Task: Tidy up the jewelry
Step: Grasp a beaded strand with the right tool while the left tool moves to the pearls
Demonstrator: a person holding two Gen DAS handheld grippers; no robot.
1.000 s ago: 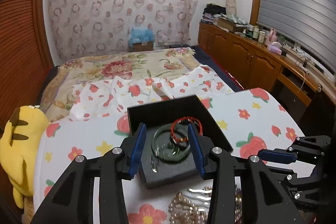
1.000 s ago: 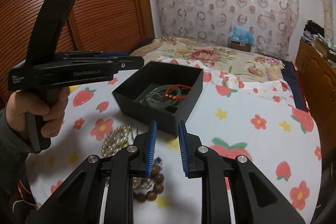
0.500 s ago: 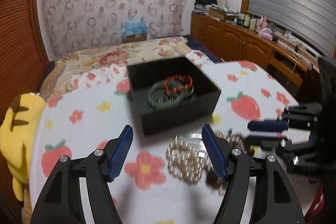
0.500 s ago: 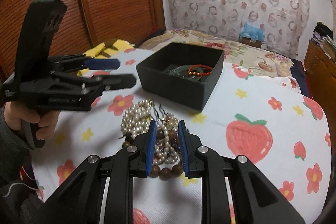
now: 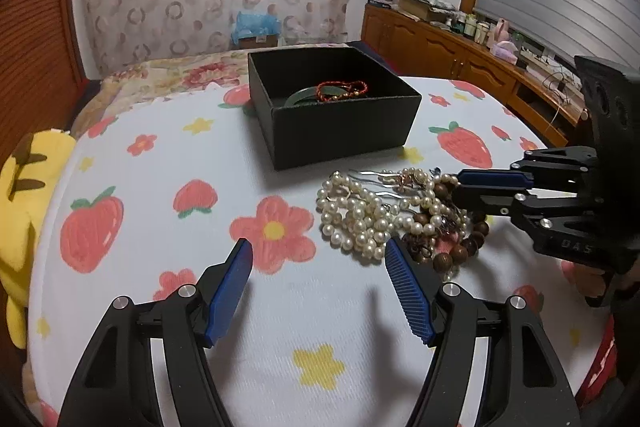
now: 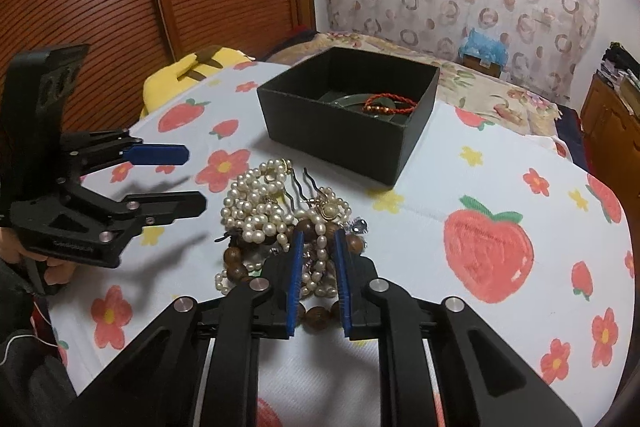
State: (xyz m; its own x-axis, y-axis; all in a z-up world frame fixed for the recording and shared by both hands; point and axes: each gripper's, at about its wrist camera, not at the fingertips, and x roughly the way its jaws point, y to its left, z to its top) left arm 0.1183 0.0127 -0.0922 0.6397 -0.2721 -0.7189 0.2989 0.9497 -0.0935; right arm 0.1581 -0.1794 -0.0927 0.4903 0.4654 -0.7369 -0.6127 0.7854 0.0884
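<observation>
Jewelry heap (image 6: 280,223) lies on the bench (image 6: 460,307), near side of the black box (image 6: 344,135). Right tongs (image 6: 318,239) closing, pearl strand (image 6: 320,267) between the pads, no firm grip yet. Left tongs (image 5: 318,255) wide open, empty; heap just ahead-right.

pearls (image 5: 360,215): glossy | box (image 5: 344,131): matt black | tablecloth (image 5: 160,247): printed cloth

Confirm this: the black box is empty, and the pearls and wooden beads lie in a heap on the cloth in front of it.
Not quite. The black box is not empty: a green bangle and a red cord bracelet lie in it, as the right wrist view shows. The pearls and wooden beads do lie heaped on the cloth in front of it.
</observation>
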